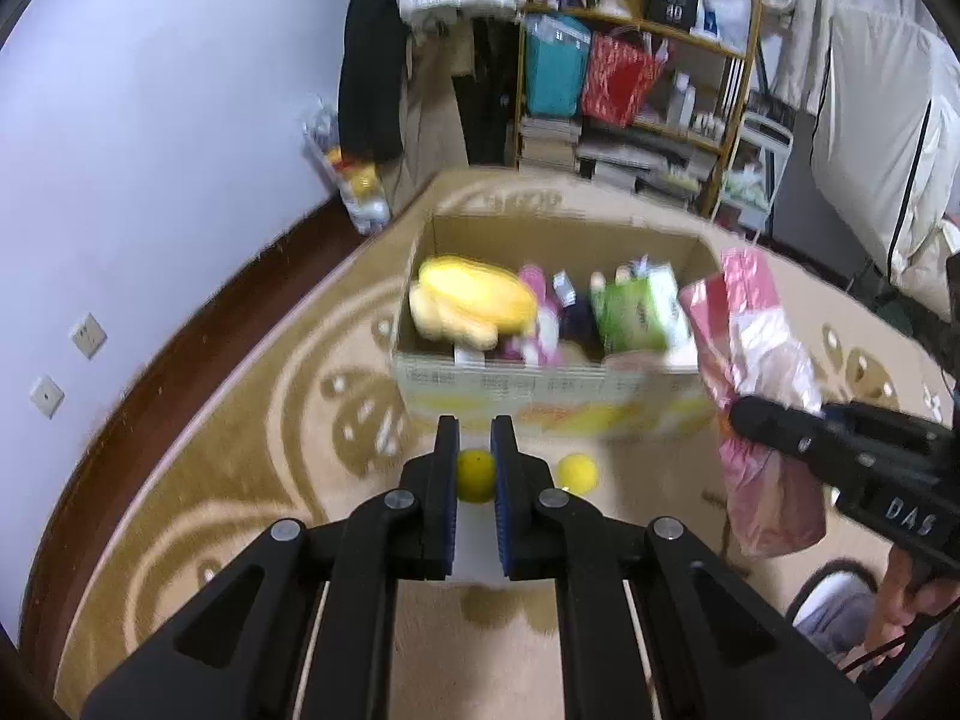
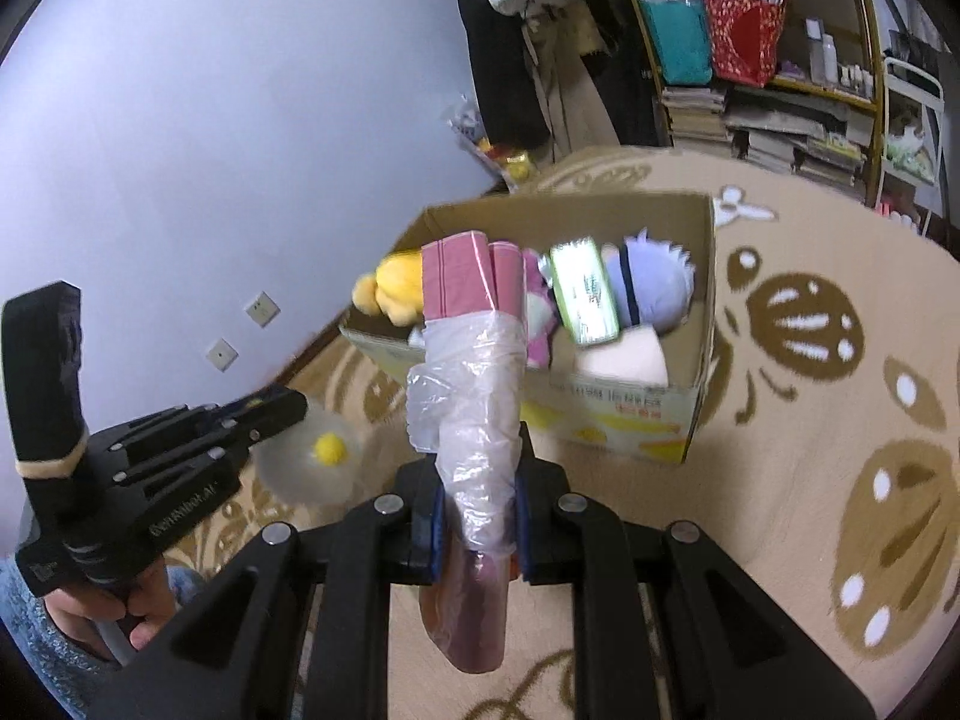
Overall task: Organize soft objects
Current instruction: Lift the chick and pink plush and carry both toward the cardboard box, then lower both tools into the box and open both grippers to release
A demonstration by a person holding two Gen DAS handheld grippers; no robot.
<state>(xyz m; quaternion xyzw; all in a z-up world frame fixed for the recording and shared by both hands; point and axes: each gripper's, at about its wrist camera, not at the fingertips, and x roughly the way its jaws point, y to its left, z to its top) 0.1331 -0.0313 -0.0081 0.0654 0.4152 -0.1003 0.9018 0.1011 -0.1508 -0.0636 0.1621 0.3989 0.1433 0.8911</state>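
Both grippers lifted over the rug, facing the cardboard box (image 2: 702,276). We see the right gripper (image 2: 480,510) pinching a pink packet in clear plastic wrap (image 2: 465,360); the left gripper (image 1: 475,462) is pressed together on a white fried-egg toy with a yellow yolk (image 2: 327,449) (its rim is blurred). We judge the carrying step underway; next, release both inside the box's near edge.

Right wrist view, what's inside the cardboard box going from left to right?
Yellow plush toy → pink and white soft item, partly hidden behind the pink bagged pack held in the right tool → green tissue pack → pale purple plush.
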